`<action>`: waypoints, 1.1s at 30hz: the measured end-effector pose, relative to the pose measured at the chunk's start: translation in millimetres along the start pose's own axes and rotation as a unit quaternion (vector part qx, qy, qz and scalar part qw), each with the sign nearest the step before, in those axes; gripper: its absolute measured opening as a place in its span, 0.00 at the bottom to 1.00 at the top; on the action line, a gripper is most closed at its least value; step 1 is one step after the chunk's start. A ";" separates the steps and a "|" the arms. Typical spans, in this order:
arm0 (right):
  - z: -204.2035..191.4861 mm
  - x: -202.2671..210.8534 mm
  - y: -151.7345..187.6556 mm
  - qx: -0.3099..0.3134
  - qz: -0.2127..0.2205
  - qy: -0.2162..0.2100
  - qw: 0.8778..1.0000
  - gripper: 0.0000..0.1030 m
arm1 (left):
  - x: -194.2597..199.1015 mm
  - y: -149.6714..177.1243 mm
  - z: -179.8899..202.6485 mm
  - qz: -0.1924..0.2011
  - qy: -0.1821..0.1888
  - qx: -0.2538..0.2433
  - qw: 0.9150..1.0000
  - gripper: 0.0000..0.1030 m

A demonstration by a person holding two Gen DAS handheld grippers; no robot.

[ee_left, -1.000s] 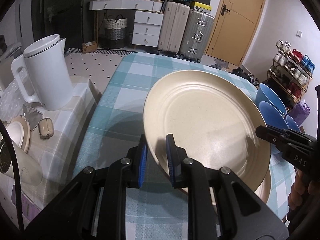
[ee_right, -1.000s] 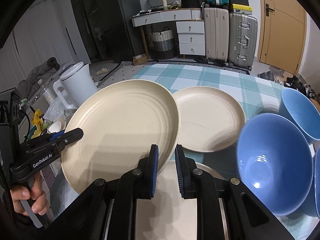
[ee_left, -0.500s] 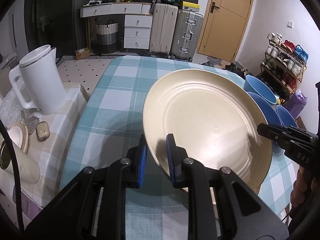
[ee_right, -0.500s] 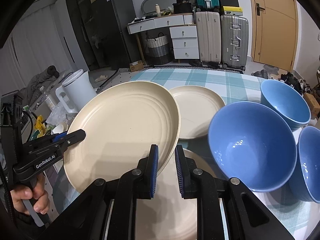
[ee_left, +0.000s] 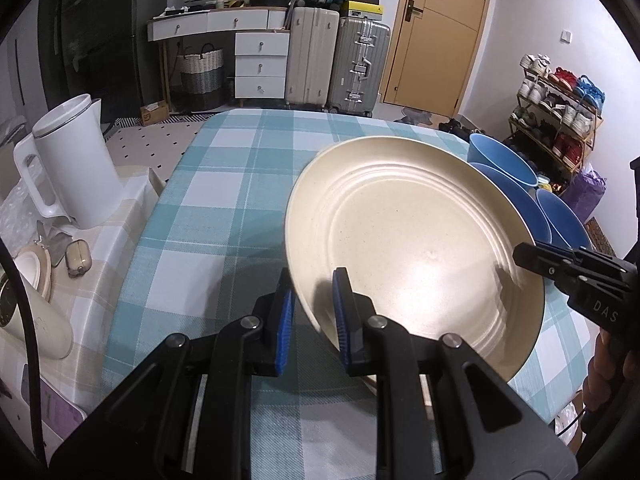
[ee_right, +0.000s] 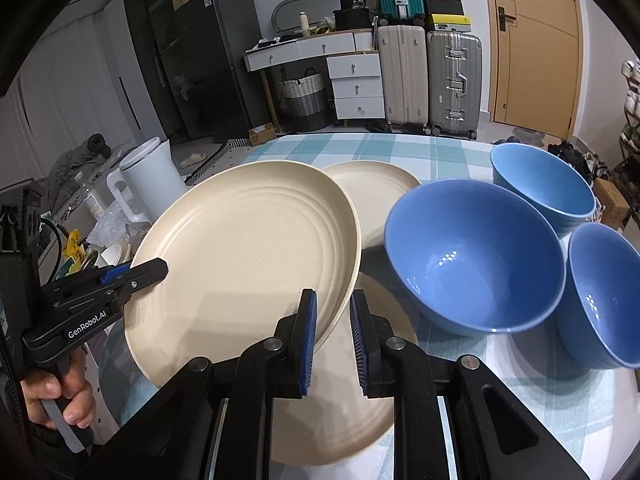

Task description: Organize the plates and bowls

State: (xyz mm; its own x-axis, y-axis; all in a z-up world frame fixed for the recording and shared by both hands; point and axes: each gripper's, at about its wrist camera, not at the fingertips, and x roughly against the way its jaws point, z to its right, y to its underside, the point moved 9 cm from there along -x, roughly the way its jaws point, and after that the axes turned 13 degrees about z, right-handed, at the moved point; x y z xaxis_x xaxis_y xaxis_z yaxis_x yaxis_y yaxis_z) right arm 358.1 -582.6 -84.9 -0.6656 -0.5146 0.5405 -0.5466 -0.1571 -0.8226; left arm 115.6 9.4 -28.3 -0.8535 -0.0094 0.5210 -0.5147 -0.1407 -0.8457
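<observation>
A large cream plate (ee_left: 412, 248) (ee_right: 244, 248) is held in the air above the table, tilted. My left gripper (ee_left: 313, 304) is shut on its near-left rim; it also shows in the right wrist view (ee_right: 156, 270). My right gripper (ee_right: 333, 320) is shut on its opposite rim; it also shows in the left wrist view (ee_left: 524, 254). A second cream plate (ee_right: 344, 412) lies on the table under the held one. A third cream plate (ee_right: 380, 192) lies farther back. Three blue bowls (ee_right: 476, 256) (ee_right: 540, 188) (ee_right: 604, 292) stand on the right.
The table has a teal checked cloth (ee_left: 240, 184). A white kettle (ee_left: 72, 164) stands on a side surface left of the table, with small clutter (ee_left: 78, 258) beside it. Suitcases (ee_left: 340, 64) and drawers stand beyond the table.
Both grippers have carried the plate up and back toward me. The view has pulled back, so all three bowls and more of the table now show.
</observation>
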 end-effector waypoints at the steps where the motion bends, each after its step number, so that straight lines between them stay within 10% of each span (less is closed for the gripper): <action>1: 1.1 2.0 1.9 -0.001 0.001 0.001 1.000 0.17 | 1.2 2.0 2.8 0.000 0.001 -0.002 1.000 0.16; 33: 31.6 15.2 63.6 -0.022 -0.029 0.033 0.999 0.17 | -14.5 51.0 32.0 -0.031 0.021 -0.039 0.999 0.16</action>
State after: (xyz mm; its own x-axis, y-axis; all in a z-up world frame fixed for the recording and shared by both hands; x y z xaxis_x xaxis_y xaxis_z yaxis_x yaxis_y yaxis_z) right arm 329.2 -627.1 -134.5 -0.6641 -0.4485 0.5982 -0.6058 -0.1461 -0.7821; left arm 104.3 -29.3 -75.3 -0.8211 0.0385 0.5694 -0.5707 -0.0628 -0.8187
